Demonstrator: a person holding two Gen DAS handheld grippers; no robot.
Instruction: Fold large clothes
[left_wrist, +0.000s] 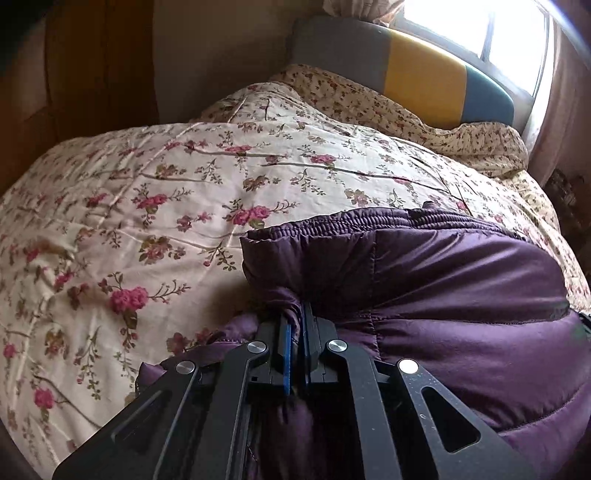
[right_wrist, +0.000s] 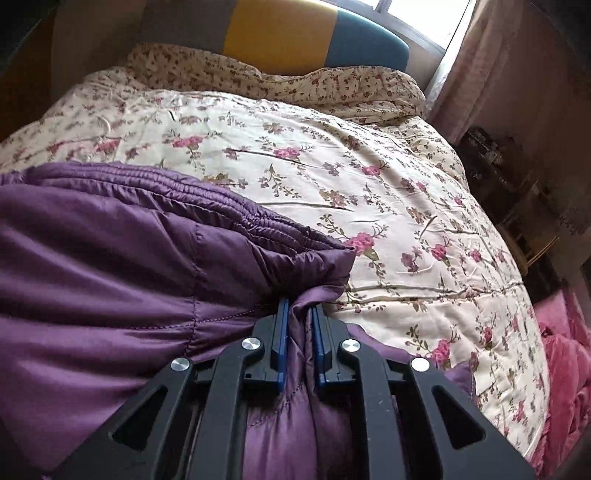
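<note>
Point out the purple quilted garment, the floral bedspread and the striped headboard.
purple quilted garment (left_wrist: 461, 280): left wrist view, on its padded upper panel.
floral bedspread (right_wrist: 332, 166): right wrist view, on its open middle.
striped headboard (left_wrist: 424, 74): left wrist view, on its yellow stripe.
</note>
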